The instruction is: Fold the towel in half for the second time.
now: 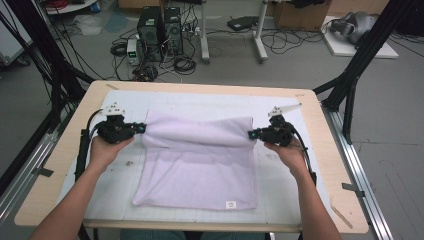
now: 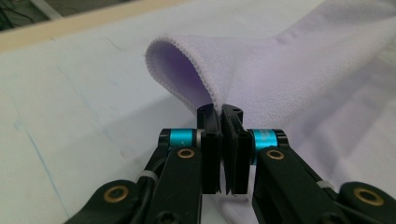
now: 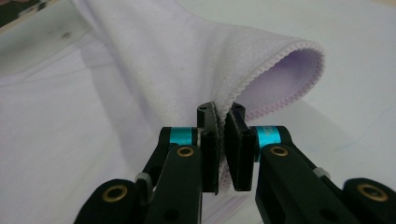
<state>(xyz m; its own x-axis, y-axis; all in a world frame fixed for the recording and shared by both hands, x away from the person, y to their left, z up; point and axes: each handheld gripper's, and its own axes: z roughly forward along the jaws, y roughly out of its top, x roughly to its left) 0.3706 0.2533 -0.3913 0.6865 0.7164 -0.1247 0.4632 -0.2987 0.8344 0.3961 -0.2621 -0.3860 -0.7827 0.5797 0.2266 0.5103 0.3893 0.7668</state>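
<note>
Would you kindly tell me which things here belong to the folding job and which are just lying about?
In the job:
- pale lilac terry towel, far edge lifted
- left tool, shut on the towel's hem
- right tool, shut on the hem
- white gridded mat under the towel

Lying about:
- two black computer towers on the floor
- tangled black cables
- brown cardboard box

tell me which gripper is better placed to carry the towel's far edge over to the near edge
Neither alone. The left gripper and right gripper are each shut on a far corner of the lavender towel, so both should likely move together.
</note>
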